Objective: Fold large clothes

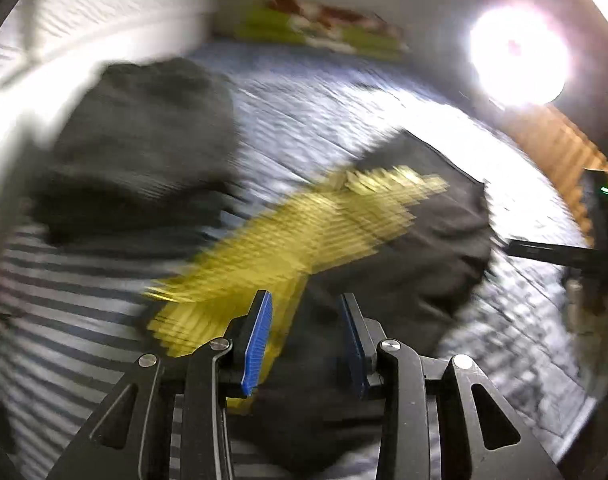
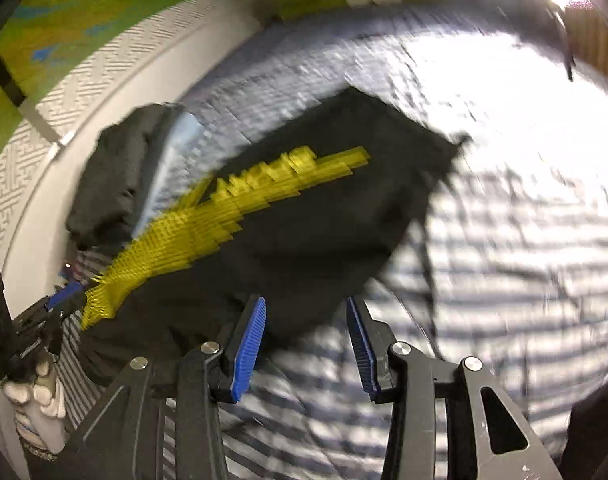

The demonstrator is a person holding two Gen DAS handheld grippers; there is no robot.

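Both claws stood apart with nothing between their pads: left claw [image 1: 305,340] over the dark garment [image 1: 383,248], right claw [image 2: 309,344] at its near edge. Likely a release between folds. Striped bed cover [image 2: 523,240] carried the garment, yellow print [image 2: 208,224] up, beside a second dark bundle [image 2: 112,184] at far left. Only the right view showed the gloved hand [image 2: 36,404] holding the left claw, and the white patterned wall [image 2: 104,76]. Only the left view showed the lamp glare [image 1: 519,56].

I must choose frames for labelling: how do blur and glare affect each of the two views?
Left wrist view: heavy motion blur smears the black garment and its yellow print; a lamp blows out the upper right. Right wrist view: similar smear, glare whitens the striped bedsheet; only the gripper fingers look sharp.
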